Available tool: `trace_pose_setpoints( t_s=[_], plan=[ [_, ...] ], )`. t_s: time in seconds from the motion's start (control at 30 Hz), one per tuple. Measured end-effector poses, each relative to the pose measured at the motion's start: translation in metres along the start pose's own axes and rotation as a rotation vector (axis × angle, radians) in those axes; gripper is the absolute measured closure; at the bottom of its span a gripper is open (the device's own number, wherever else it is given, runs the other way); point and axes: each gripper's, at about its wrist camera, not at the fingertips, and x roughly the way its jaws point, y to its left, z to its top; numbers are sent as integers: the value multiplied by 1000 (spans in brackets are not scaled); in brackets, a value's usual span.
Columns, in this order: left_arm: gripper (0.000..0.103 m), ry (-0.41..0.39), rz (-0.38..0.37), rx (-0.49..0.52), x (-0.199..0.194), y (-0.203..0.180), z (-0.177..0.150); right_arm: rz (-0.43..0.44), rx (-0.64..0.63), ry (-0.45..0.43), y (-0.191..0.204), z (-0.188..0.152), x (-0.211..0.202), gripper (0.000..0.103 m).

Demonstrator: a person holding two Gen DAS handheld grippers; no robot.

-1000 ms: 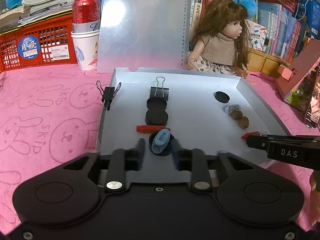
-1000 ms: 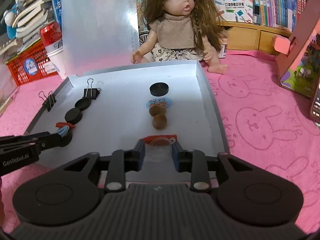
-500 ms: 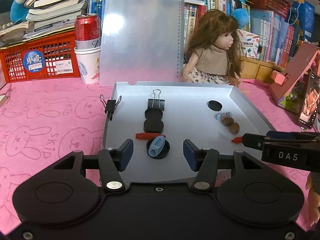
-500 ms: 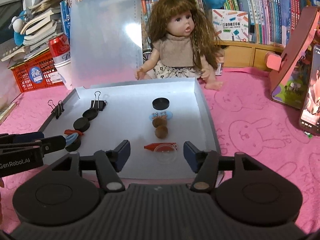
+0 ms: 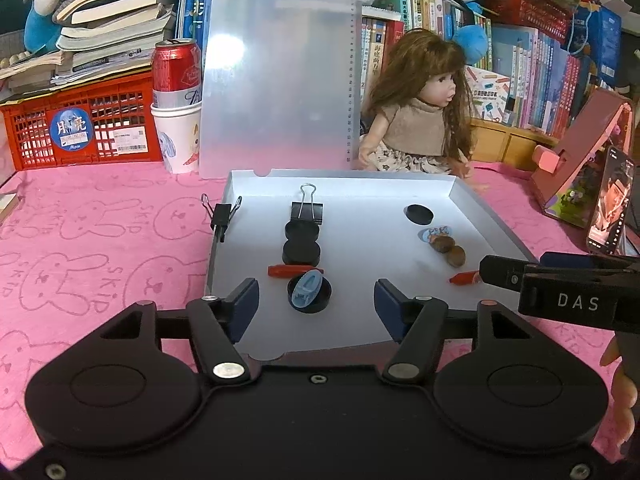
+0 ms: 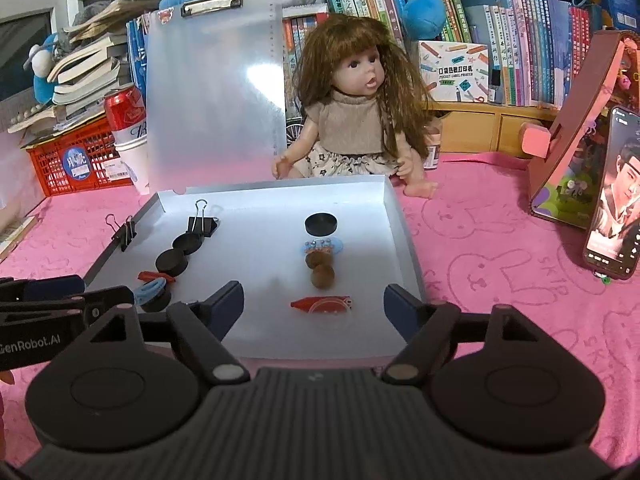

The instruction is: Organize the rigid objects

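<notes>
Both claws have just been opening and grip nothing: the left claw (image 5: 316, 304) stands spread around the blue piece on its black disc (image 5: 309, 293), the right claw (image 6: 314, 306) around the red piece (image 6: 322, 304). Both pieces lie free near the tray's (image 6: 402, 236) front edge. A careless move could knock the blue piece off its disc or scatter the neat rows.

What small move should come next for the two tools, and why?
Probably lift both clear. The left tool and right tool have just been opening; the blue piece on its black disc and the red piece lie free in the tray, unpinched.
</notes>
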Motion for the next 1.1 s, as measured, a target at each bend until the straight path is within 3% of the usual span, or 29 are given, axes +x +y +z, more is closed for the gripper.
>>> trace_pose_setpoints(
  t_s=[0.33,0.8,1.1],
  plan=[
    [26,-20,-4,0,-19,-1,-7,-16,-14,-36,2,-5,-19,14],
    [21,-40,46,-17,-58,4,-35,-20,-30,-85,6,-28,-58,7],
    [20,-20,65,1,-61,7,-62,-45,-39,-70,2,-54,-62,5]
  ],
)
